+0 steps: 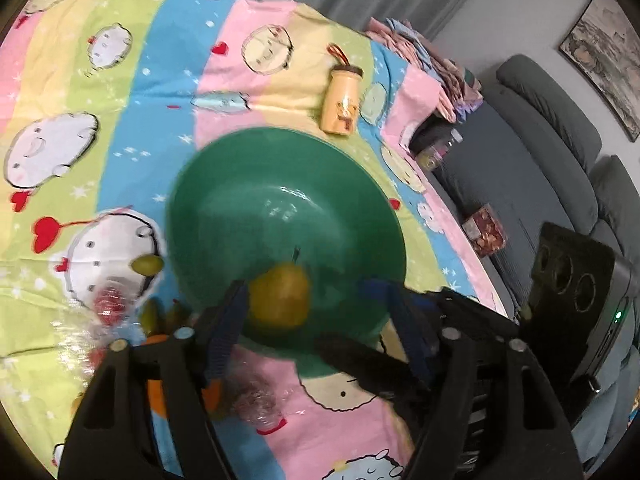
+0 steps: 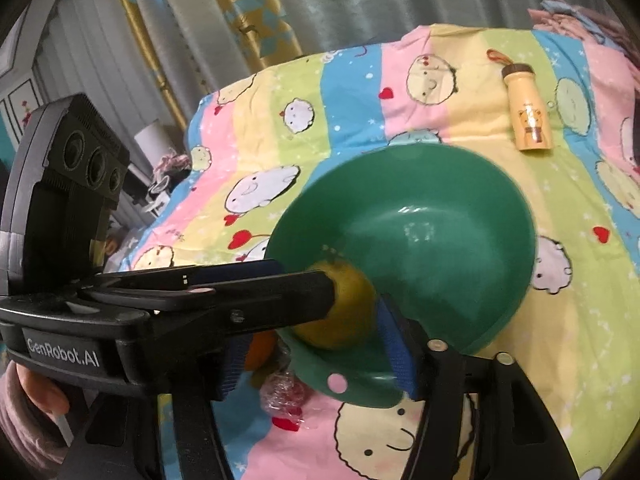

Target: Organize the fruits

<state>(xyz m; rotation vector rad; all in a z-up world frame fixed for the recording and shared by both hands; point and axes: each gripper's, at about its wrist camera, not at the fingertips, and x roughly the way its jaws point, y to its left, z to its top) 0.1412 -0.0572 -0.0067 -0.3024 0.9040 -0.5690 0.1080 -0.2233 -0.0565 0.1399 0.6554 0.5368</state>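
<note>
A green bowl [image 1: 288,200] sits on the striped cartoon cloth; it also shows in the right wrist view [image 2: 432,240]. A yellow-green pear [image 1: 280,296] lies inside the bowl's near side, also visible from the right wrist [image 2: 340,312]. My left gripper [image 1: 316,300] is open over the bowl, its fingers apart with the pear by the left one. My right gripper [image 2: 316,344] is open at the bowl's near rim; the left gripper crosses in front of it. An orange [image 1: 160,384] and small green fruits [image 1: 148,265] lie left of the bowl.
A yellow cartoon bottle [image 1: 342,104] lies on the cloth beyond the bowl, also in the right wrist view [image 2: 528,116]. Wrapped red items in crinkly plastic [image 1: 108,300] lie left of the bowl. A grey sofa [image 1: 540,152] stands past the table's right edge.
</note>
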